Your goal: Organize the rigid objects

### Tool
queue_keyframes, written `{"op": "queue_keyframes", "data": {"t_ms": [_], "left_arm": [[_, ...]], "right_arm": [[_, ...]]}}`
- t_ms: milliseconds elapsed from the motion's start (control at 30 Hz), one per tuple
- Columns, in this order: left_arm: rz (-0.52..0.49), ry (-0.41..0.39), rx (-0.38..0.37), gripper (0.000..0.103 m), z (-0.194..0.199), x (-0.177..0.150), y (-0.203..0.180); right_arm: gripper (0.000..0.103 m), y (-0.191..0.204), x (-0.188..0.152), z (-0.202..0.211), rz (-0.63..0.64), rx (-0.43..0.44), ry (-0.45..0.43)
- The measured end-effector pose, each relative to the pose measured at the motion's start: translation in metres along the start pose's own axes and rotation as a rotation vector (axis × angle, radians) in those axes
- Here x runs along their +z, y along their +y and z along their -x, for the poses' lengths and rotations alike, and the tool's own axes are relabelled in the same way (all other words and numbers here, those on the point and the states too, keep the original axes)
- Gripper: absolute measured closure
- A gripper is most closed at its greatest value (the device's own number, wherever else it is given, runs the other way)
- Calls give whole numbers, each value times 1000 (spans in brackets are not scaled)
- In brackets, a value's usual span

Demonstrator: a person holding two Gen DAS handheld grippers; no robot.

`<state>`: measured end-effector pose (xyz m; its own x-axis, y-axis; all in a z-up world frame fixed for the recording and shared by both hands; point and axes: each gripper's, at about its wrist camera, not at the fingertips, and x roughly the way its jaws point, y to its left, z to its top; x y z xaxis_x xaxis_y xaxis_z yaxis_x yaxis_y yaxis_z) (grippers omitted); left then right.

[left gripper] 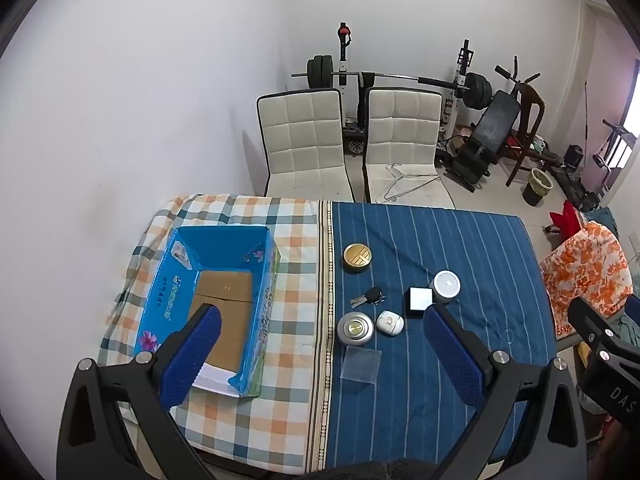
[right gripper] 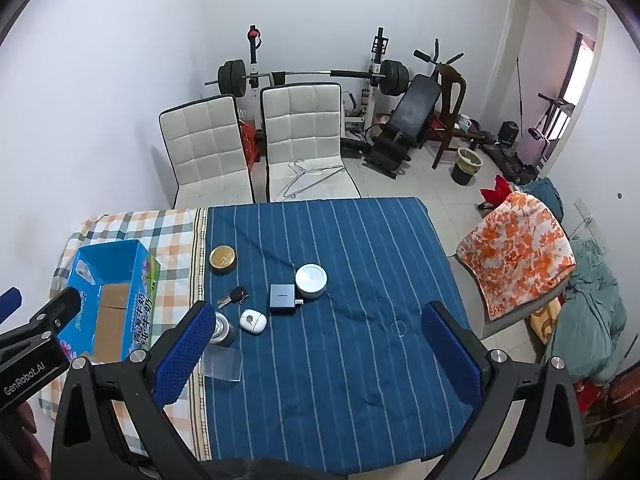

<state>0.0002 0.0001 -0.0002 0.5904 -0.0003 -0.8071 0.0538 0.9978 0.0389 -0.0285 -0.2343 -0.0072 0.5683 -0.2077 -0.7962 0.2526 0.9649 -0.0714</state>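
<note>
While both tools are hovering above the near edge of the table, I am weighing which one sits closer to the cluster of small hard items. I am holding the left gripper [left gripper: 320, 352] with its jaws spread to their widest and nothing between them, and the right gripper [right gripper: 316, 354] is standing just as wide and just as empty.

From the left wrist view, the items are lying straight ahead and slightly below: the silver round tin [left gripper: 355, 328], the white oval case [left gripper: 390, 322], the clear plastic square [left gripper: 360, 363] nearest me, then the keys [left gripper: 368, 297], the dark cube charger [left gripper: 420, 300], the white round puck [left gripper: 447, 286] and the gold round tin [left gripper: 357, 257] farthest off. The open blue carton [left gripper: 208, 304] is sitting on the checked cloth to the left of them all, partly behind my left finger.

From the right wrist view, the same cluster is falling toward the left side, near the left finger pad [right gripper: 184, 354], and the carton [right gripper: 112, 304] is lying further left again.

I am judging the left hand better placed: items dead ahead, carton just beside.
</note>
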Motion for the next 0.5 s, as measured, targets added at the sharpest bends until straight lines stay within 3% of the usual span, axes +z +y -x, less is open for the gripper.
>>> {"op": "queue_keyframes", "data": {"t_ms": [500], "left_arm": [[-8,-20,3,0,6,11,-12]], "right_arm": [[0,8,9,-2,6,-15,-17]]}}
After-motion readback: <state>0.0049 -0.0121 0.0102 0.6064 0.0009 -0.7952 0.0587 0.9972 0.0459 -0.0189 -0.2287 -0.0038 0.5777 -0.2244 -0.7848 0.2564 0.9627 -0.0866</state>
